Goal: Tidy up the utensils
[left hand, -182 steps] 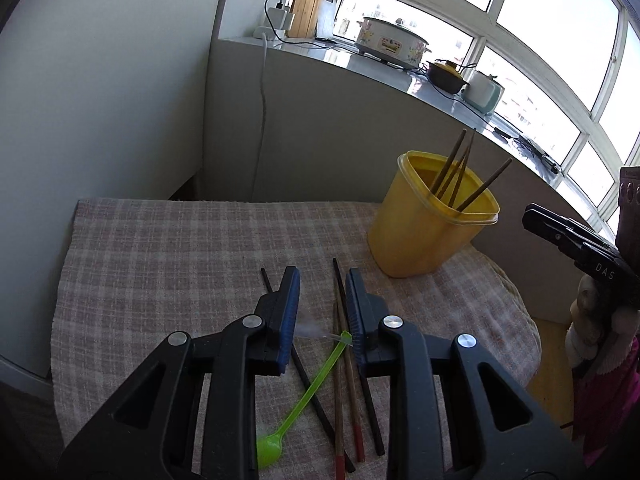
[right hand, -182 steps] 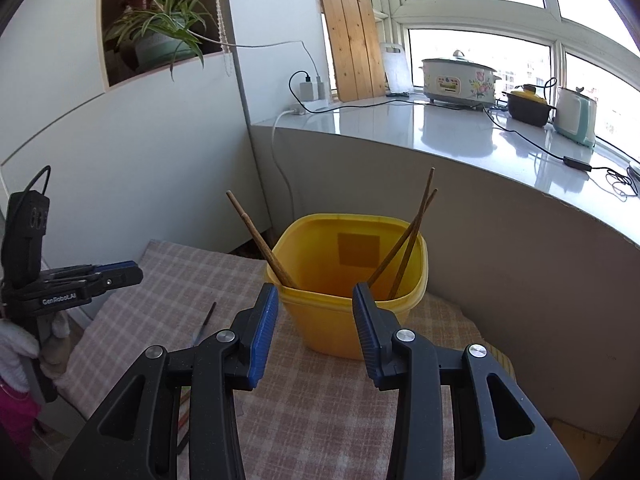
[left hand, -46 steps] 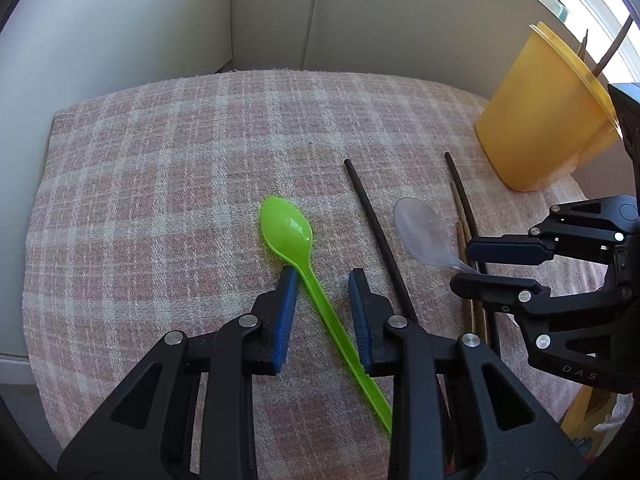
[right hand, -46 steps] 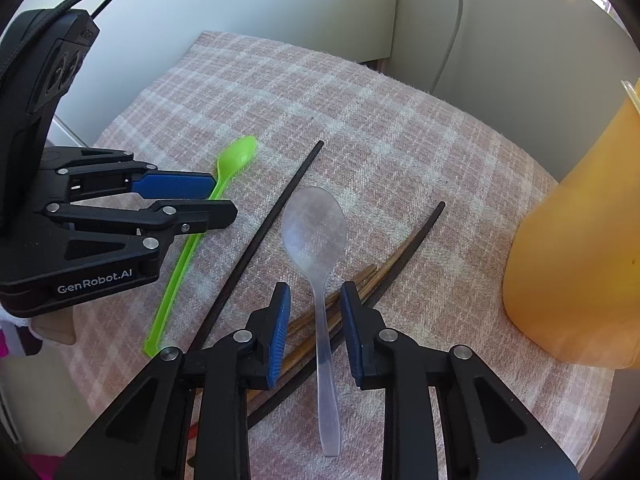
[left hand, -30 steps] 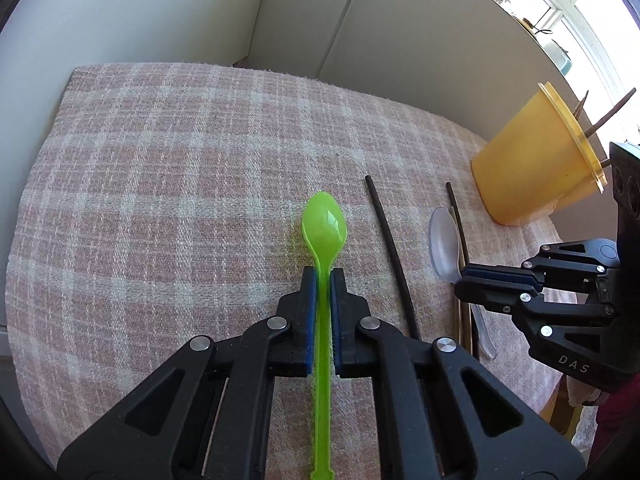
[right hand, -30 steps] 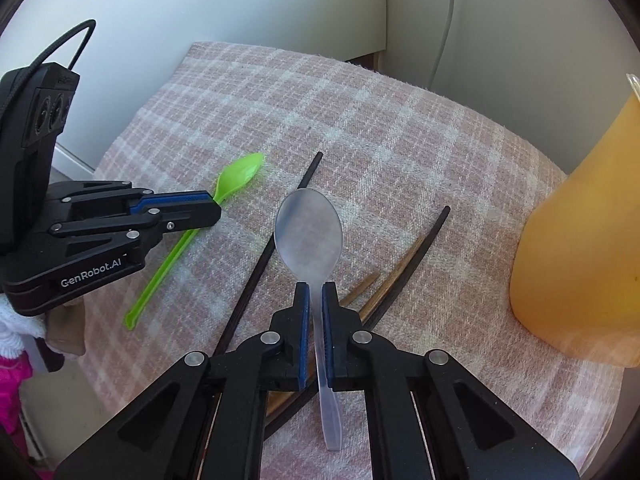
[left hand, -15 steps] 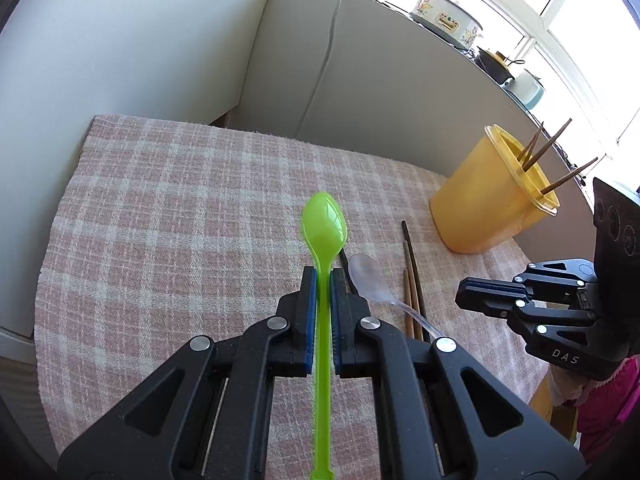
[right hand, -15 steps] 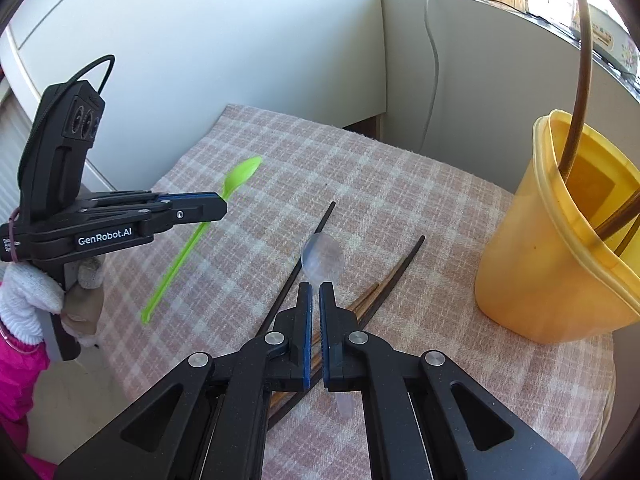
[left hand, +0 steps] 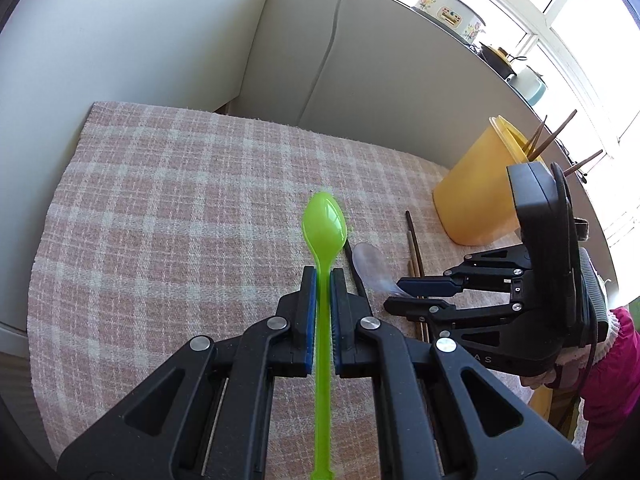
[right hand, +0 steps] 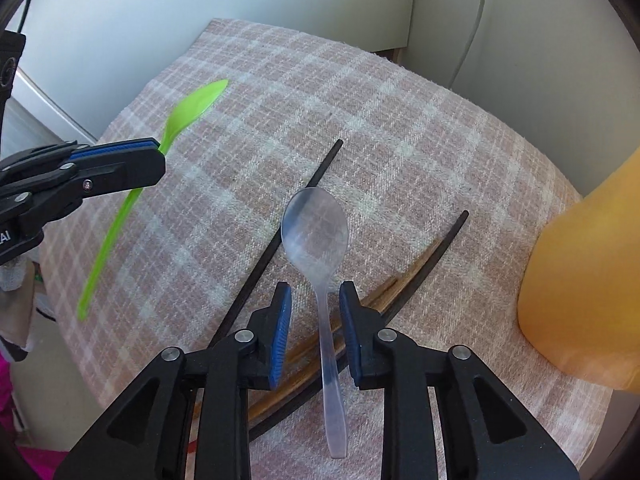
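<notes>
Dropped back among the chopsticks (right hand: 420, 268), the clear spoon (right hand: 316, 232) lies between the right gripper (right hand: 315, 300)'s opening jaws; left gripper (left hand: 322, 280) pinches the green spoon (left hand: 324, 228).

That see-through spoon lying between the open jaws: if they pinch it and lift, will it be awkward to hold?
Probably light: the clear spoon looks like thin plastic. Its narrow, smooth handle may slip or twist in the right gripper, whose jaws are opening without touching it. It lies partly across the chopsticks, so it may rock when nudged. The green spoon stays straight in its grip, so expect fair stiffness.
</notes>
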The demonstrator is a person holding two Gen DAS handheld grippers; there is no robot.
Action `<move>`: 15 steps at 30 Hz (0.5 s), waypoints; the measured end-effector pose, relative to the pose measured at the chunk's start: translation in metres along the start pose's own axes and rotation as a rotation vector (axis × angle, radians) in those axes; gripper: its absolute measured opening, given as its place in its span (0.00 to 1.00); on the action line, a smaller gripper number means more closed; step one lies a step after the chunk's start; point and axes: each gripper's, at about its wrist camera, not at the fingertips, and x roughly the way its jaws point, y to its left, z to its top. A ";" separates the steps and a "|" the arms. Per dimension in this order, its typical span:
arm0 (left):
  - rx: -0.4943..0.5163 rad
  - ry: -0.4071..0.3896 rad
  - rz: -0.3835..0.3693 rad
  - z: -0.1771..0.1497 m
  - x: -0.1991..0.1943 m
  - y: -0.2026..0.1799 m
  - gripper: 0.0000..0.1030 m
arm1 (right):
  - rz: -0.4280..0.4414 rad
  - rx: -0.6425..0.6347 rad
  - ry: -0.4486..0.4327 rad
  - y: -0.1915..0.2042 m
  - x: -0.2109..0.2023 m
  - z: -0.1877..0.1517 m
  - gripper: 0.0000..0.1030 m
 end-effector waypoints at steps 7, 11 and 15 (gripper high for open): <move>-0.018 -0.031 -0.031 0.037 0.039 -0.050 0.04 | -0.020 0.001 -0.064 0.003 -0.012 -0.008 0.07; -0.007 -0.067 -0.059 0.067 0.044 -0.083 0.04 | 0.018 0.030 -0.151 -0.001 -0.043 -0.029 0.07; 0.008 -0.109 -0.097 0.077 0.070 -0.101 0.04 | 0.035 0.057 -0.266 -0.003 -0.079 -0.054 0.07</move>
